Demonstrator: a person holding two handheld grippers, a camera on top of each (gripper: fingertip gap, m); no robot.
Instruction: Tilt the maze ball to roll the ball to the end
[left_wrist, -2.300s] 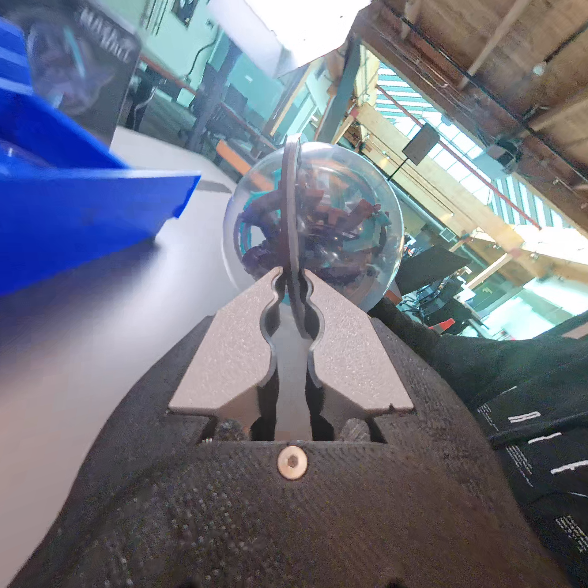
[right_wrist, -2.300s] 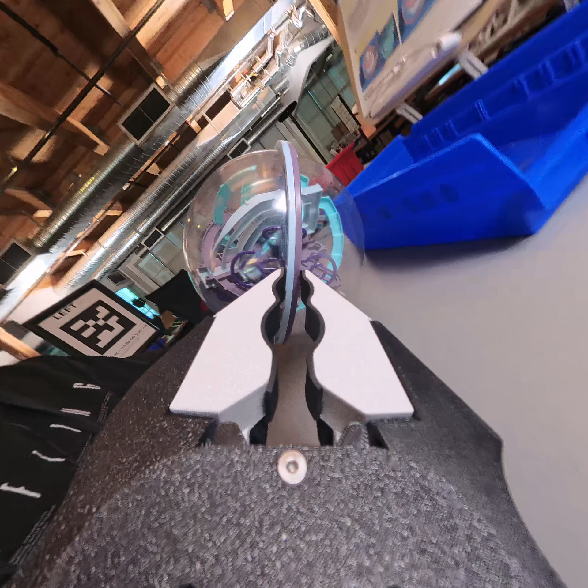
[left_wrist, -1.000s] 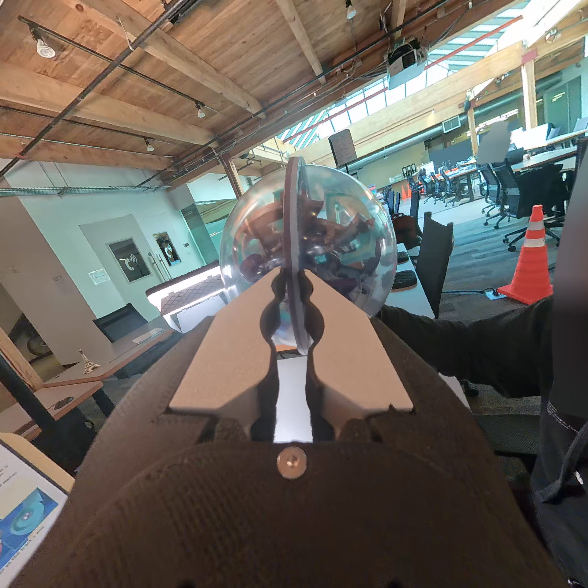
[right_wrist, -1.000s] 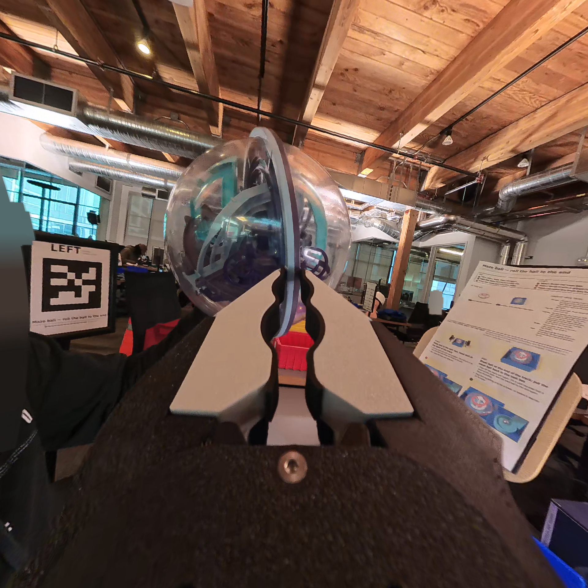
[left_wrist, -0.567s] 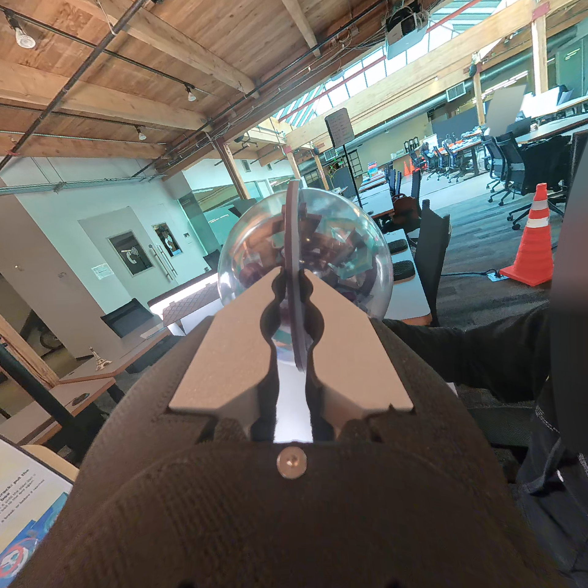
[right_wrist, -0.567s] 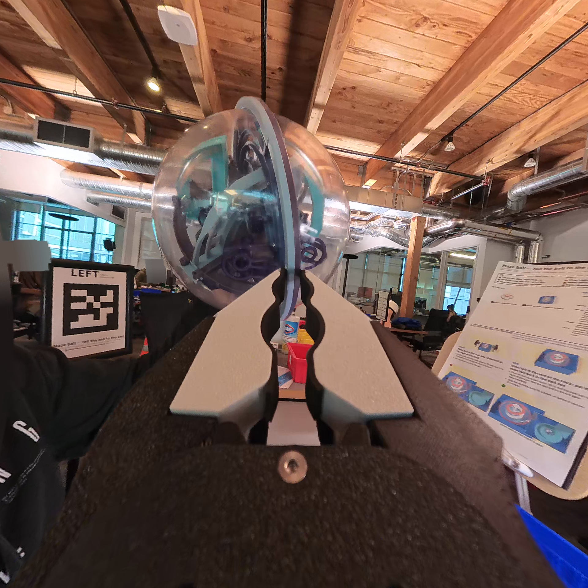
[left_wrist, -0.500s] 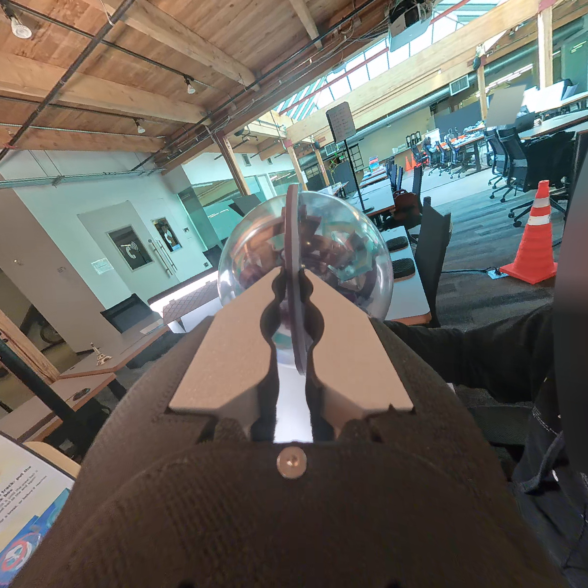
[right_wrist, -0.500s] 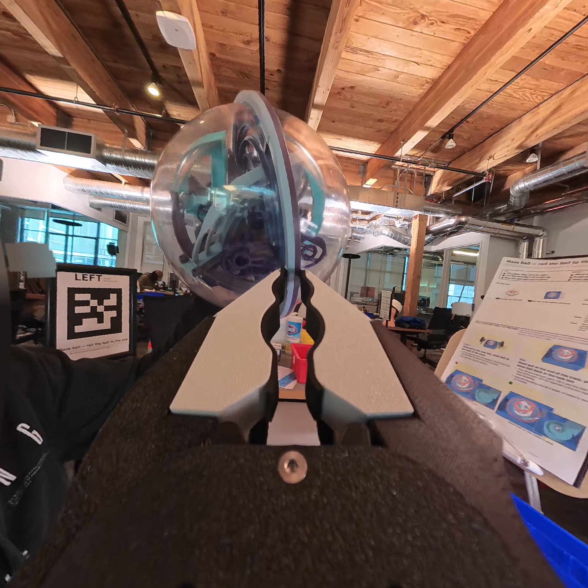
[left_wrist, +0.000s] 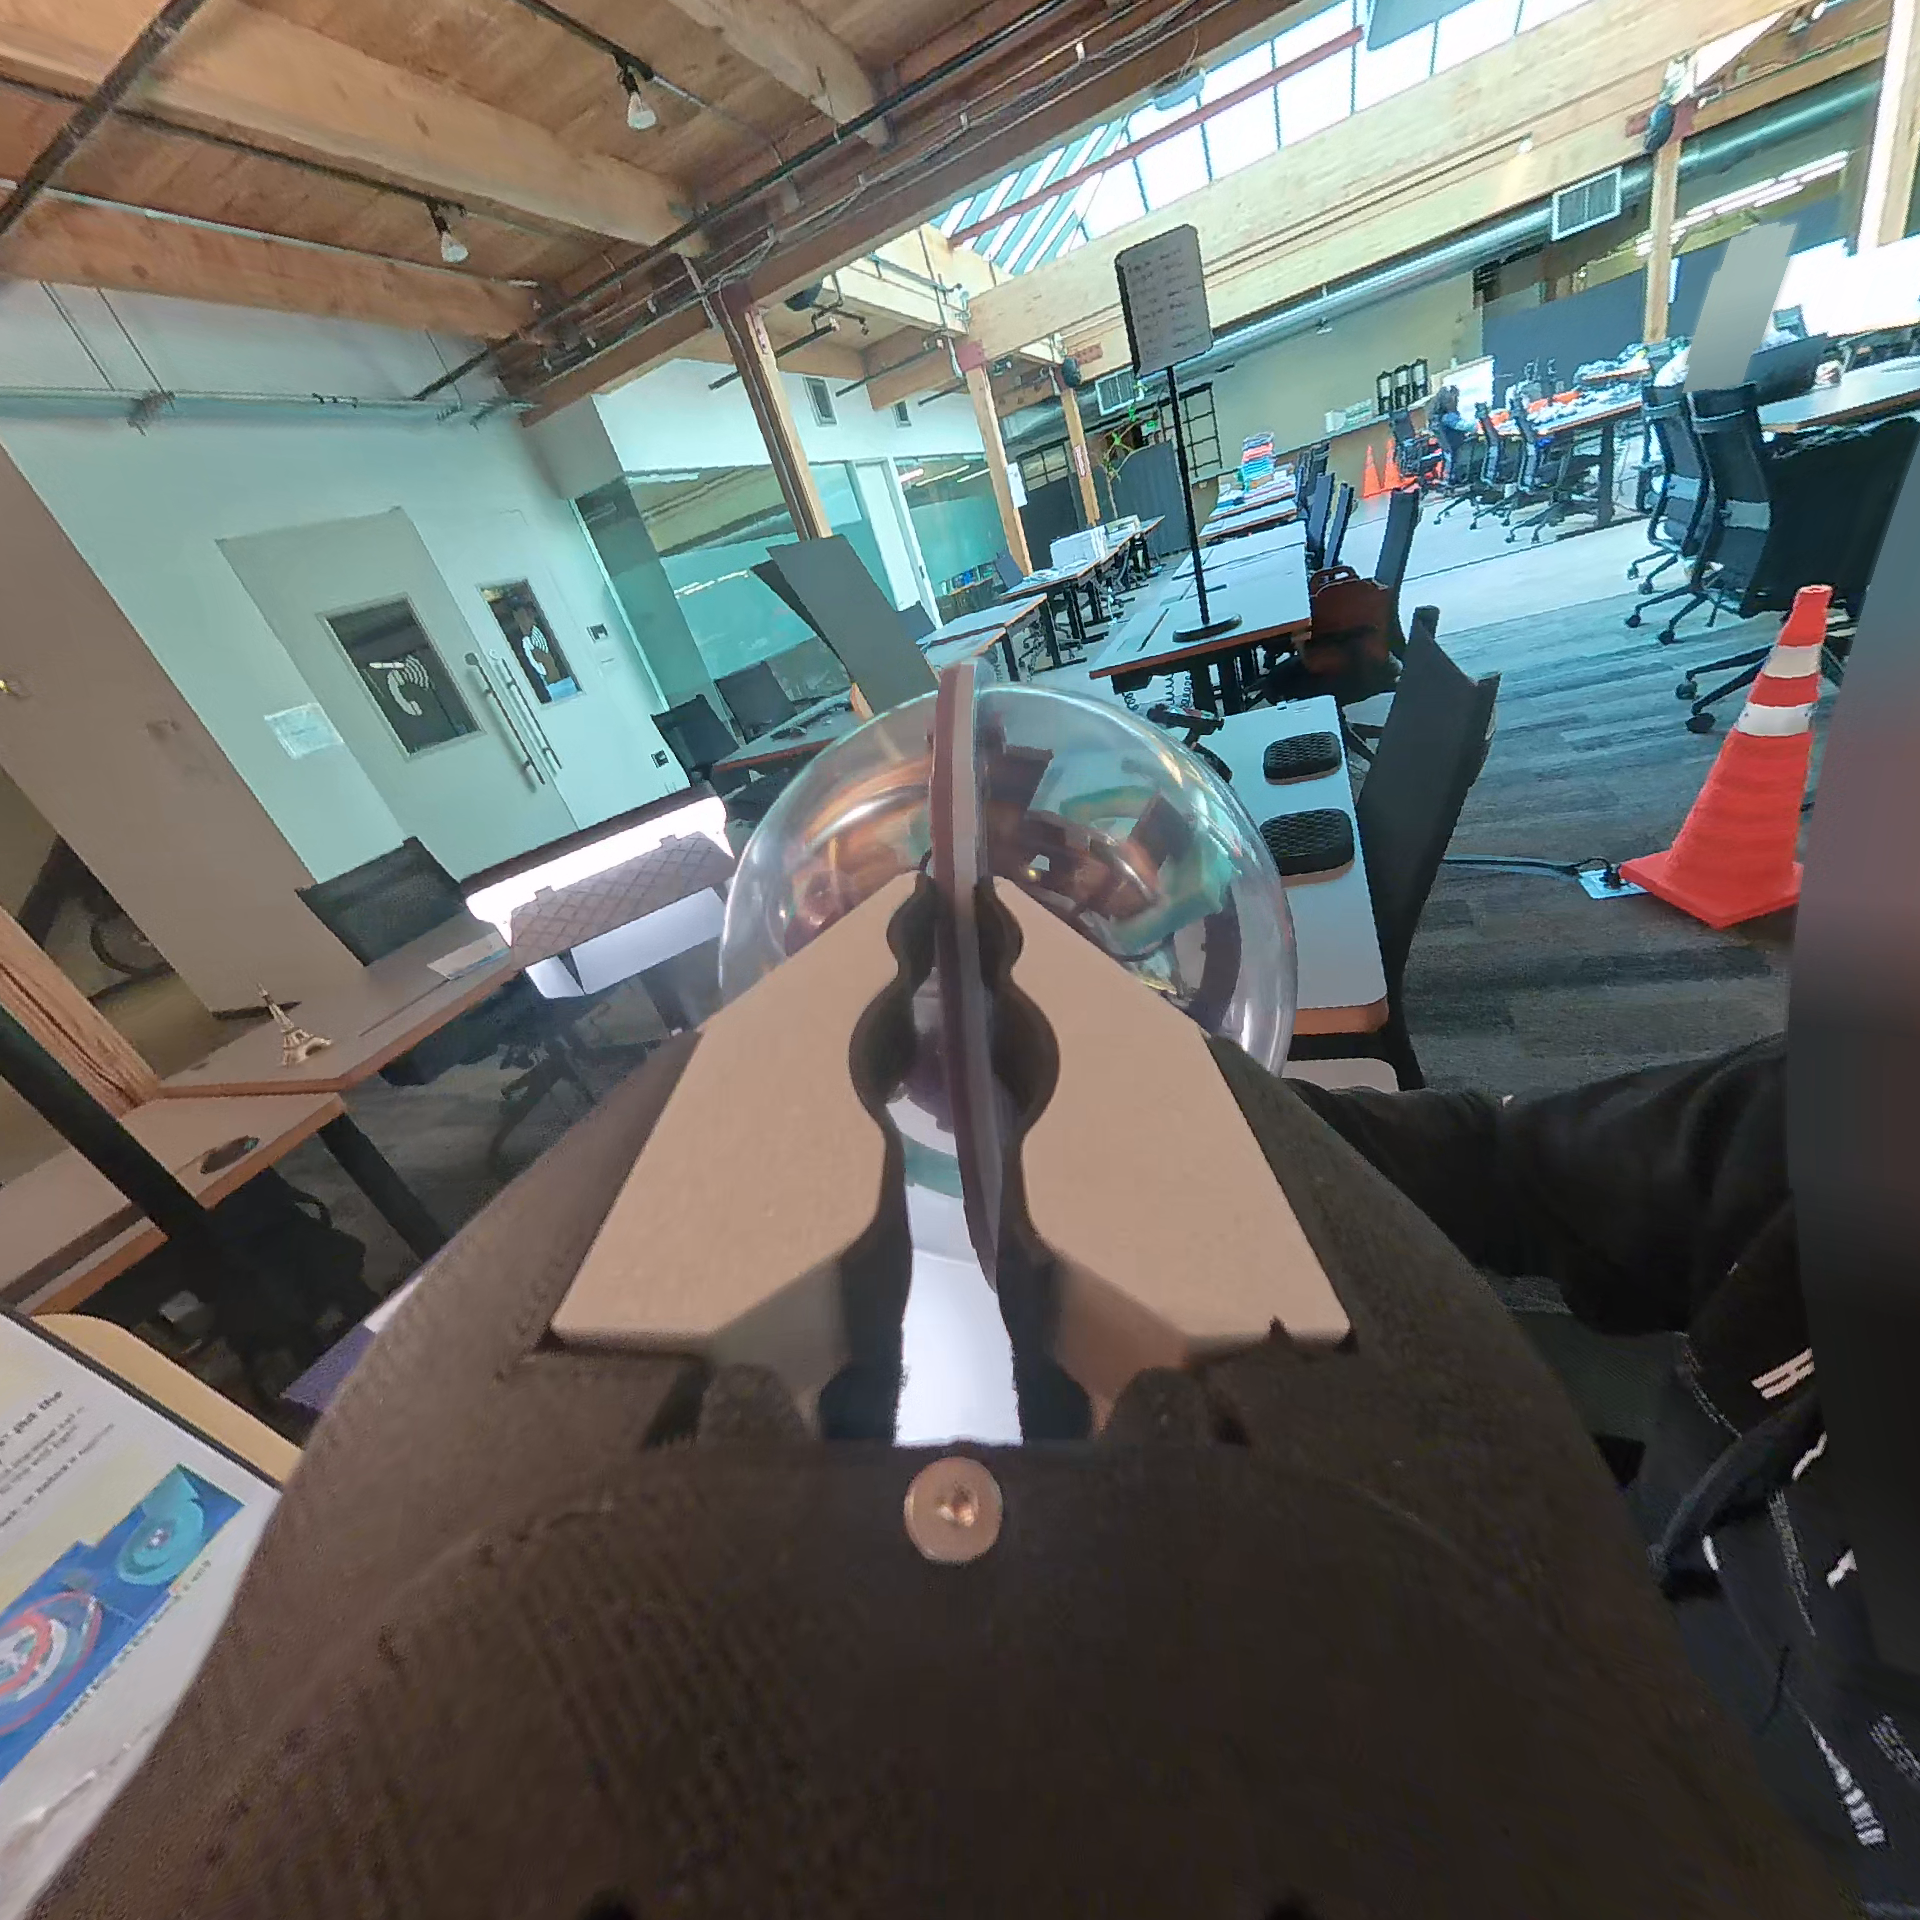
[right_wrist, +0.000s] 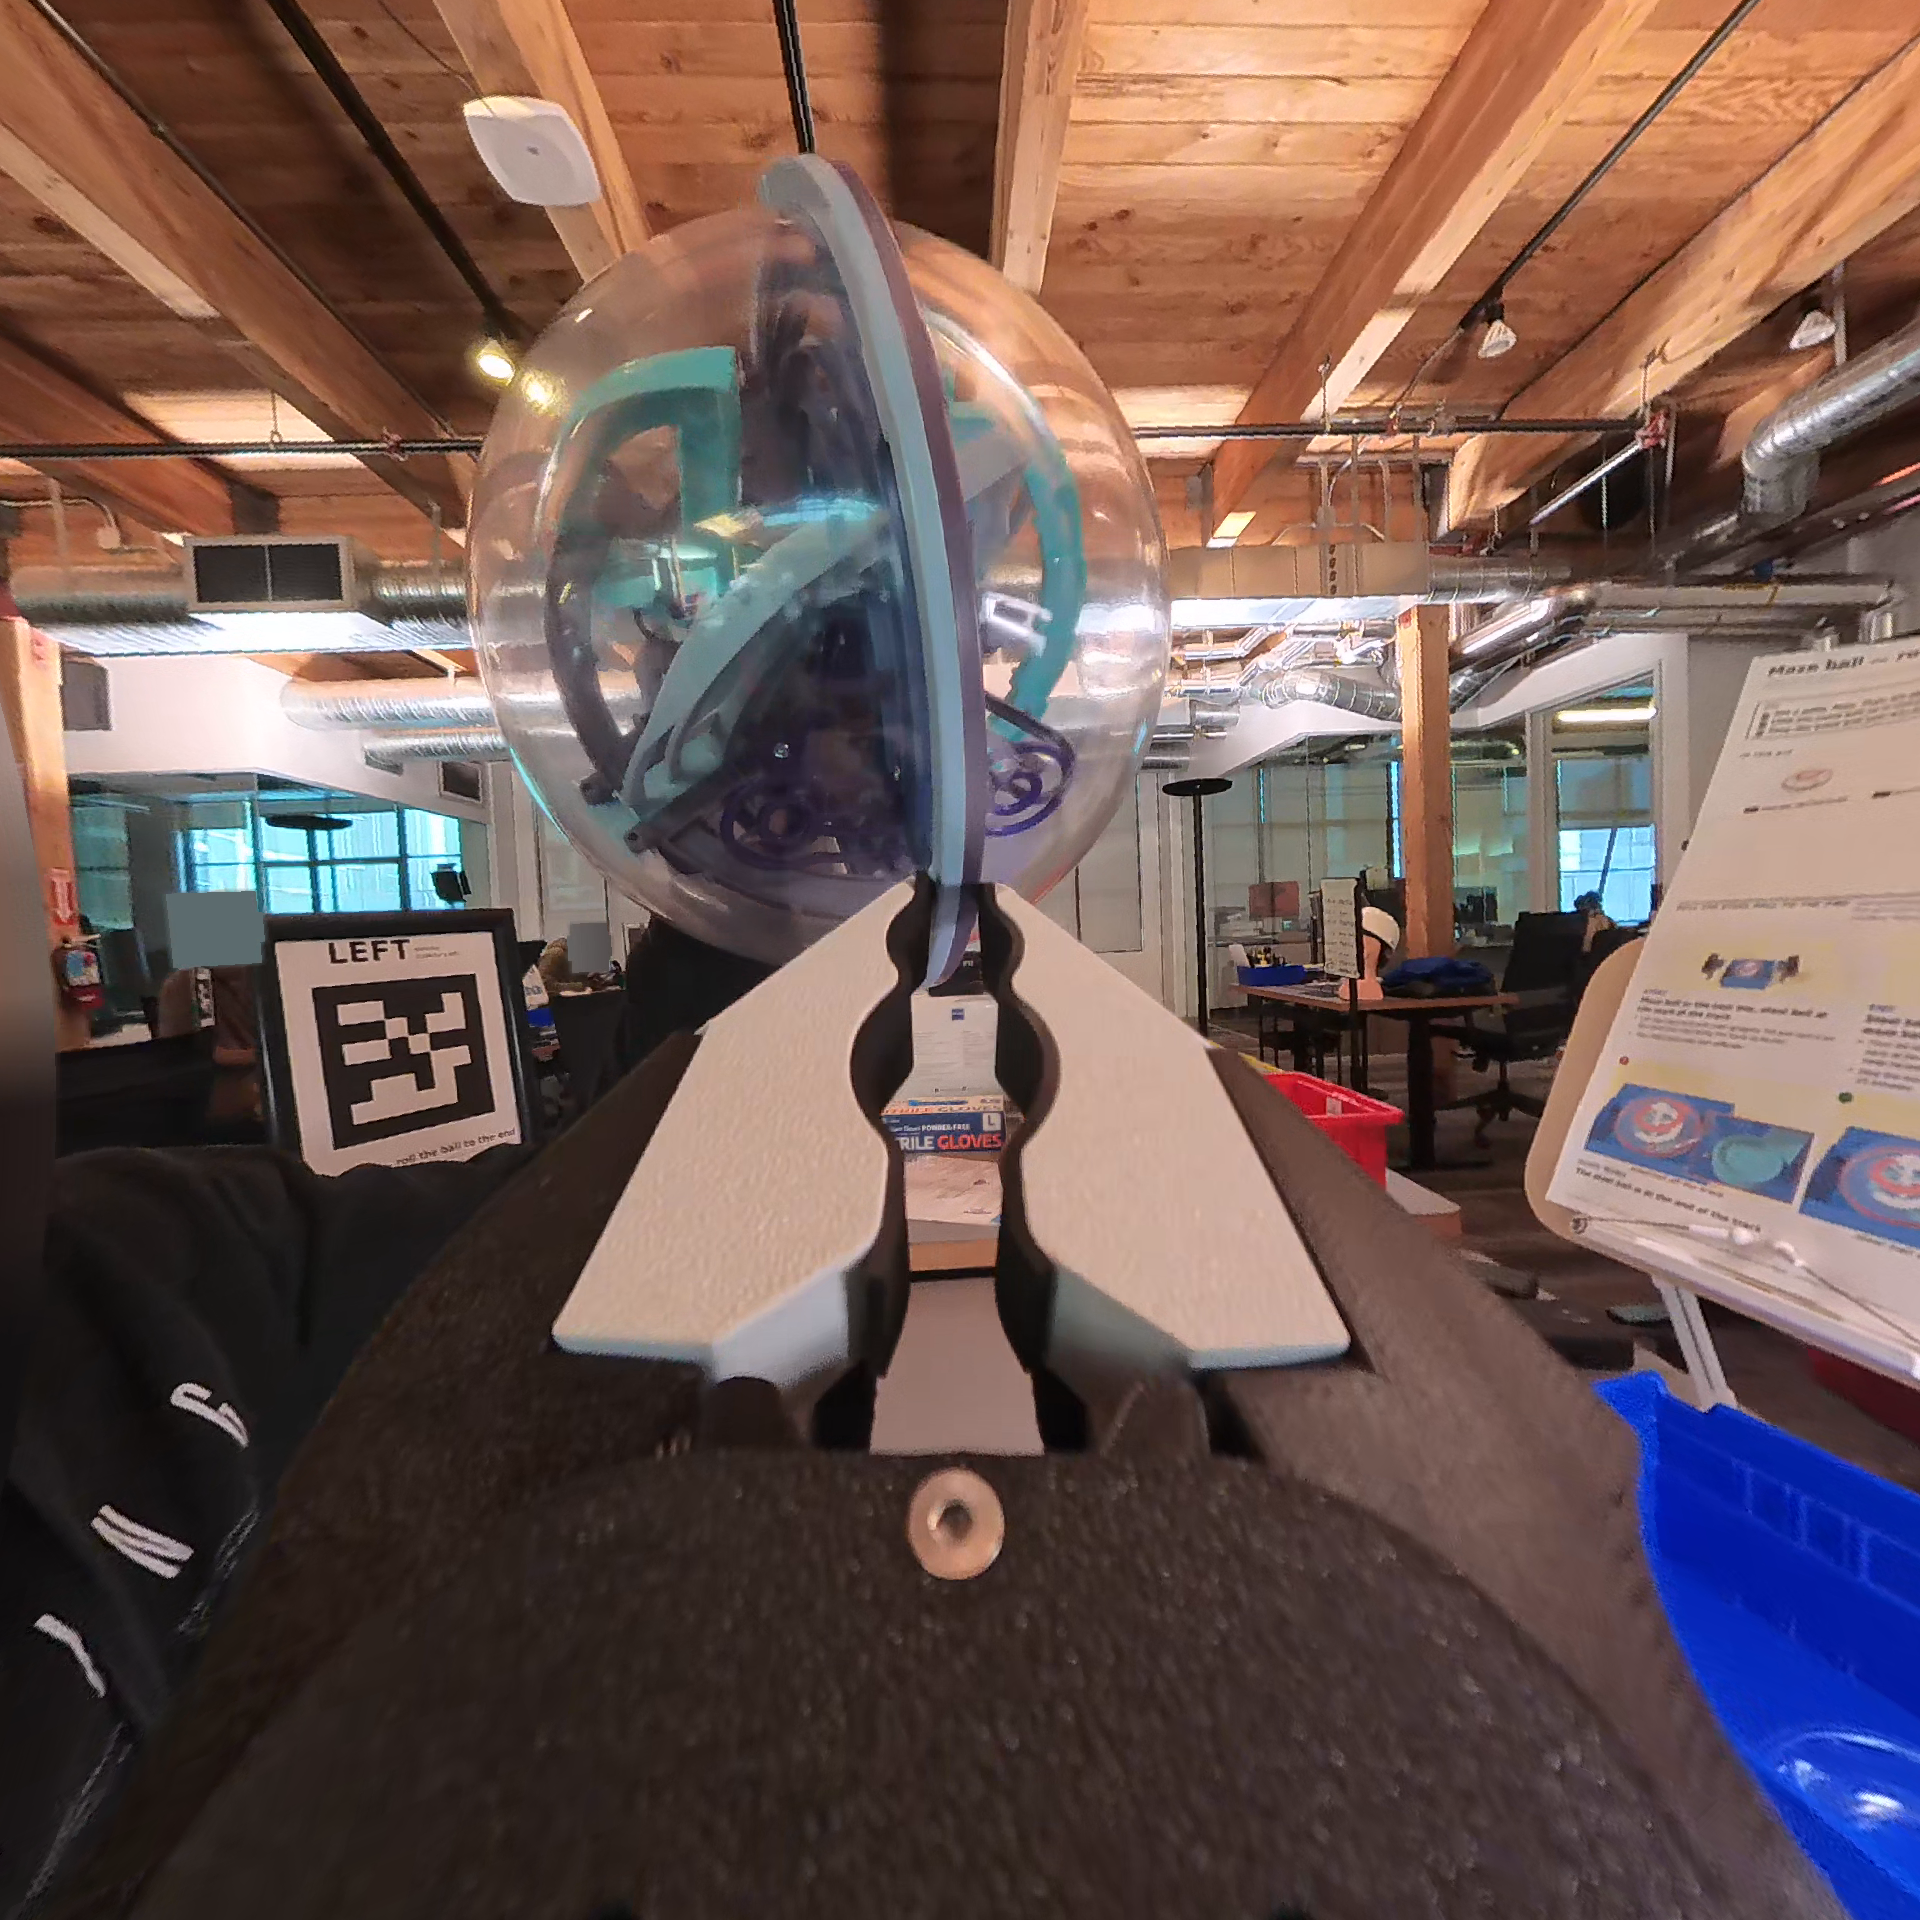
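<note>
The maze ball is a clear sphere with teal, purple and brown tracks inside and a flat rim around its middle. In the left wrist view the maze ball (left_wrist: 1091, 862) sits just past my left gripper (left_wrist: 956, 894), whose fingers are shut on the rim (left_wrist: 951, 790). In the right wrist view the maze ball (right_wrist: 727, 582) stands above my right gripper (right_wrist: 951, 899), whose fingertips pinch the lower edge of the rim (right_wrist: 935, 644). Both grippers hold the ball in the air, away from the table. The small ball inside the maze cannot be made out.
A blue bin (right_wrist: 1787, 1621) lies low at the right of the right wrist view. An instruction sheet on a stand (right_wrist: 1756, 997) is at the right. A marker card (right_wrist: 400, 1039) sits on the left gripper's side. An orange cone (left_wrist: 1756, 790) and office desks lie beyond.
Both grippers lifted the maze ball off the grey table and tilted it. In the last second the left view has dropped toward the room while the ball has risen in the right view. Both grasps have stayed shut on the rim.
</note>
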